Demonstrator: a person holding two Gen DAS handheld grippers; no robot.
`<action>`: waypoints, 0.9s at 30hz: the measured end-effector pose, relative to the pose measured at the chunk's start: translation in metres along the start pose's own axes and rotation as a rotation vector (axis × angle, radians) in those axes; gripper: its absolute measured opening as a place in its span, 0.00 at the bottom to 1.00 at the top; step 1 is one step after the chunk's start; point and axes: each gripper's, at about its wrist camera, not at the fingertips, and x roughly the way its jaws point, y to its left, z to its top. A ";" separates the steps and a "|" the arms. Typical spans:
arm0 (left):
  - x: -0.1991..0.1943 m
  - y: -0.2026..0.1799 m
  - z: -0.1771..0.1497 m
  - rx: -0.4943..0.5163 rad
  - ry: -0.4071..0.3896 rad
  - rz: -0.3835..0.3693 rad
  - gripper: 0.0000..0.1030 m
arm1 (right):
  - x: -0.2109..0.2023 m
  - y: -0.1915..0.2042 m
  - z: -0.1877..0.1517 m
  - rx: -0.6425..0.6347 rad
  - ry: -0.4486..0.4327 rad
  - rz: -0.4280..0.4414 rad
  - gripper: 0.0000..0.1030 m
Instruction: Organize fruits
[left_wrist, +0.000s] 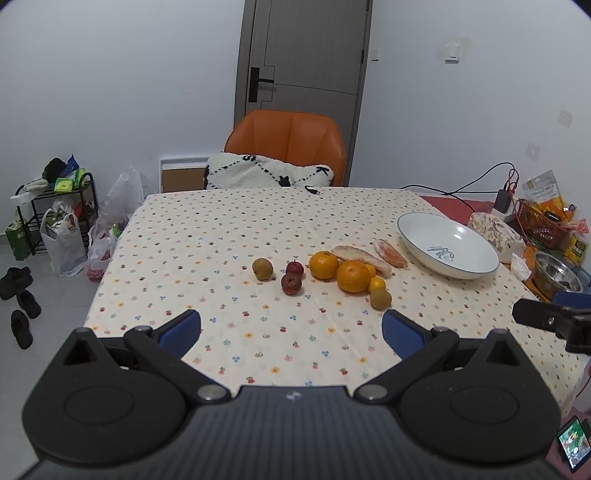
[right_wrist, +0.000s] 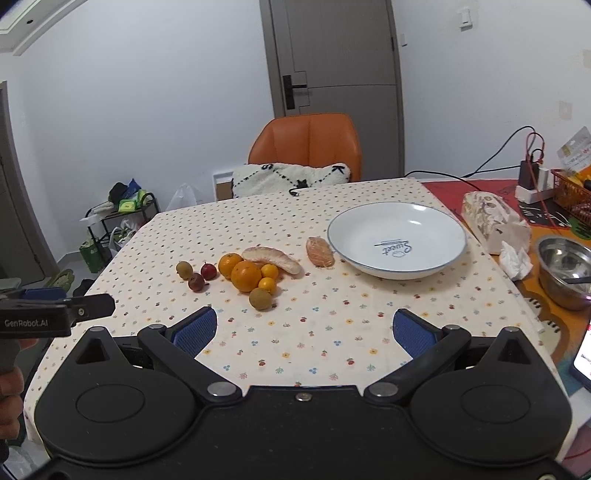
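Note:
Fruit lies in a loose row on the dotted tablecloth: a brown-green fruit (left_wrist: 262, 268) at the left, two dark red fruits (left_wrist: 291, 283), two oranges (left_wrist: 352, 276), small kumquats (left_wrist: 376, 284), another brown-green fruit (left_wrist: 380, 298), a peeled pomelo wedge (left_wrist: 364, 260) and a peeled orange segment (left_wrist: 390, 253). A white bowl (left_wrist: 448, 245) (right_wrist: 397, 240) stands empty to the right. My left gripper (left_wrist: 291, 326) hovers open in front of the fruit. In the right wrist view the same fruits (right_wrist: 245, 275) lie ahead-left of my right gripper (right_wrist: 304, 326), which is open and holds nothing.
An orange chair (left_wrist: 286, 142) with a white cushion stands behind the table. At the right are a tissue pack (right_wrist: 493, 219), a steel bowl (right_wrist: 565, 271), a red basket (left_wrist: 539, 223) and cables. Bags, a rack and shoes sit on the floor left.

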 end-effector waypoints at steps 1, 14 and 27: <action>0.003 0.001 0.000 -0.004 0.000 -0.002 1.00 | 0.003 0.001 0.000 -0.006 0.001 0.000 1.00; 0.042 0.011 -0.003 -0.043 0.009 -0.056 0.97 | 0.045 0.008 -0.001 -0.020 0.016 0.080 0.94; 0.085 0.008 0.003 -0.035 0.041 -0.066 0.72 | 0.093 0.009 -0.004 0.031 0.076 0.156 0.69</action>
